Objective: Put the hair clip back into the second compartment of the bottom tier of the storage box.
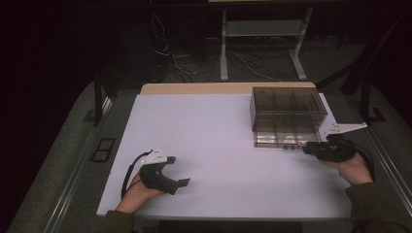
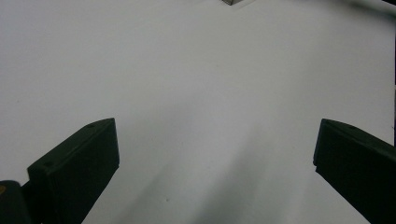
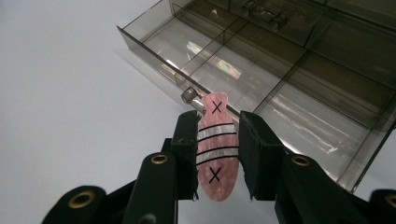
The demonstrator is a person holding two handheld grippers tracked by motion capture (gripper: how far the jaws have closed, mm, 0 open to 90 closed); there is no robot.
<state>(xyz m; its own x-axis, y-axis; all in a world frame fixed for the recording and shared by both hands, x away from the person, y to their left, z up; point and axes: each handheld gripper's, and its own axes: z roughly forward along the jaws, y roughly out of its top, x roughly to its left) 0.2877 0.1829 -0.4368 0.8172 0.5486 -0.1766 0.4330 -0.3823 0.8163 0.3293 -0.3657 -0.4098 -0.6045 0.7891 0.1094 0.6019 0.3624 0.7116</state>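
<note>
Right tongs (image 3: 217, 154) are clamping a pink hair clip (image 3: 215, 149) across its flat middle, beside the open drawer (image 3: 261, 70). Left tongs (image 2: 215, 158) are resting apart. Thin, stiff, probably slippery.

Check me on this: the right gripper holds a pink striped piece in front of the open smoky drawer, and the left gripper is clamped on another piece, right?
Not quite. The left gripper holds nothing: the left gripper view shows its jaws wide apart over the bare white table. The right gripper does hold the pink striped piece before the drawer.
</note>
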